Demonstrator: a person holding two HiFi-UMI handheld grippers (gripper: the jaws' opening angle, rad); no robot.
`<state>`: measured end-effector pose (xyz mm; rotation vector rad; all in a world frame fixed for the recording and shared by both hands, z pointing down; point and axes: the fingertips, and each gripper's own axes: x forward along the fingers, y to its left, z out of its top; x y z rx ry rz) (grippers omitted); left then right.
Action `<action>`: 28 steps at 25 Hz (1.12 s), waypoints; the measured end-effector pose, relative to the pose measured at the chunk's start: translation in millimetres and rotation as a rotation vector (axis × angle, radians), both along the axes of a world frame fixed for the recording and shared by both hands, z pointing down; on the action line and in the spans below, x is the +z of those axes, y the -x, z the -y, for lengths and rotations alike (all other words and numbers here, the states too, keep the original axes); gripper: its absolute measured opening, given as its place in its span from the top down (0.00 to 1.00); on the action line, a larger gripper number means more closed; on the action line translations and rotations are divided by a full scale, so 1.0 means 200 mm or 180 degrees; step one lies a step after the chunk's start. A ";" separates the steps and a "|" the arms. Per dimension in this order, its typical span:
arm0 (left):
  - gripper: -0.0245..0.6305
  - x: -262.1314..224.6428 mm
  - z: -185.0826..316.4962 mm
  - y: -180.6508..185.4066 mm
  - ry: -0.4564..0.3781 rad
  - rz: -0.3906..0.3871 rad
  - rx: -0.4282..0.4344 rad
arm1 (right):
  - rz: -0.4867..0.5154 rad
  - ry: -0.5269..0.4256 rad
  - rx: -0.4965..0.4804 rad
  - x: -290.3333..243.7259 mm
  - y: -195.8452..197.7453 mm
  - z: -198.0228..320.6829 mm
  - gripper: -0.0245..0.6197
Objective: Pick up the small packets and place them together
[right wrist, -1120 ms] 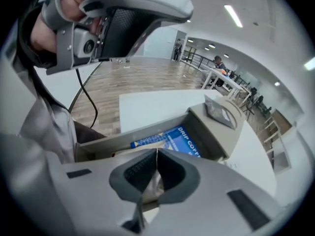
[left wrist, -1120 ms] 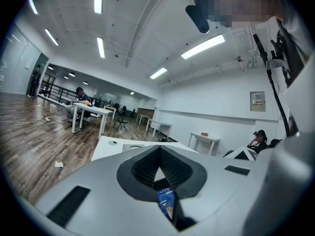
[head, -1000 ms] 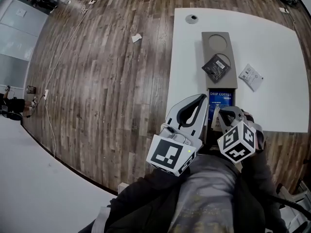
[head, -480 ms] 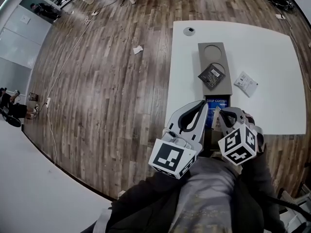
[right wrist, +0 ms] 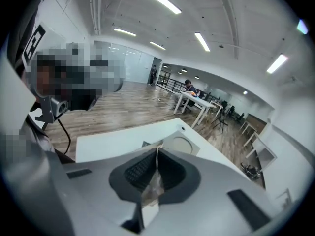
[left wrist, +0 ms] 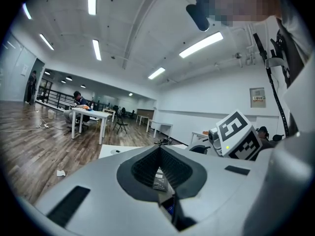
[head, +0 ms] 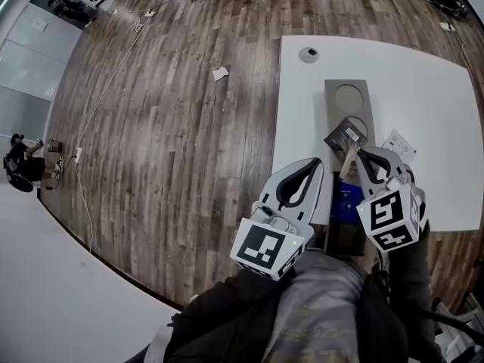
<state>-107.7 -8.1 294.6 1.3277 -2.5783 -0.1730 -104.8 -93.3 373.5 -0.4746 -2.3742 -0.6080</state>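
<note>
The left hand-held gripper is noted closed with nothing held, at the tabletop edge. A tan packet is clamped in the right hand-held gripper, near the black packet on the grey tray. A white packet is seen further right.

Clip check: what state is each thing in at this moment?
left claw: shut, empty.
right claw: shut on a tan packet, held clear of the table.
dark packet: lying on the tray.
white packet: lying flat on the table, beside the tray.
box: flat at the tray's near end, partly hidden.
</note>
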 end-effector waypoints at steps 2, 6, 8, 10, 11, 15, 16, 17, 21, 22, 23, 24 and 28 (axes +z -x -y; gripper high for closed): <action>0.96 -0.01 0.00 0.07 0.0015 -0.0013 0.0013 | 0.0037 -0.0006 0.0054 -0.02 0.11 0.04 0.94; 0.96 0.05 0.02 0.17 0.0081 -0.0130 0.0097 | 0.0006 -0.0012 0.0140 0.01 0.30 0.11 0.94; 0.96 0.12 0.03 0.20 0.0112 -0.0269 0.0113 | -0.0070 -0.0012 0.0171 0.06 0.35 0.14 0.94; 0.96 0.19 0.03 0.23 0.0149 -0.0392 0.0115 | -0.0143 0.0003 0.0199 0.13 0.38 0.16 0.94; 0.96 0.22 0.03 0.25 0.0164 -0.0436 0.0115 | -0.0172 0.0017 0.0211 0.16 0.40 0.16 0.94; 0.96 0.28 0.03 0.30 0.0195 -0.0526 0.0121 | -0.0251 0.0109 0.0250 0.24 0.44 0.17 0.94; 0.96 0.30 0.04 0.31 0.0199 -0.0540 0.0133 | -0.0256 0.0126 0.0259 0.25 0.45 0.18 0.94; 0.96 0.31 0.05 0.31 0.0201 -0.0557 0.0147 | -0.0257 0.0129 0.0265 0.26 0.46 0.18 0.94; 0.96 0.34 0.07 0.30 0.0204 -0.0627 0.0181 | -0.0238 0.0124 0.0289 0.28 0.49 0.19 0.89; 0.96 0.34 0.06 0.30 0.0208 -0.0640 0.0177 | -0.0231 0.0143 0.0303 0.29 0.50 0.19 0.87; 0.96 0.35 0.06 0.29 0.0213 -0.0648 0.0167 | -0.0222 0.0160 0.0328 0.29 0.50 0.19 0.83; 0.96 0.35 0.05 0.29 0.0217 -0.0650 0.0155 | -0.0213 0.0164 0.0359 0.30 0.51 0.20 0.81; 0.96 0.35 0.04 0.28 0.0214 -0.0615 0.0136 | -0.0116 0.0118 0.0456 0.27 0.51 0.22 0.80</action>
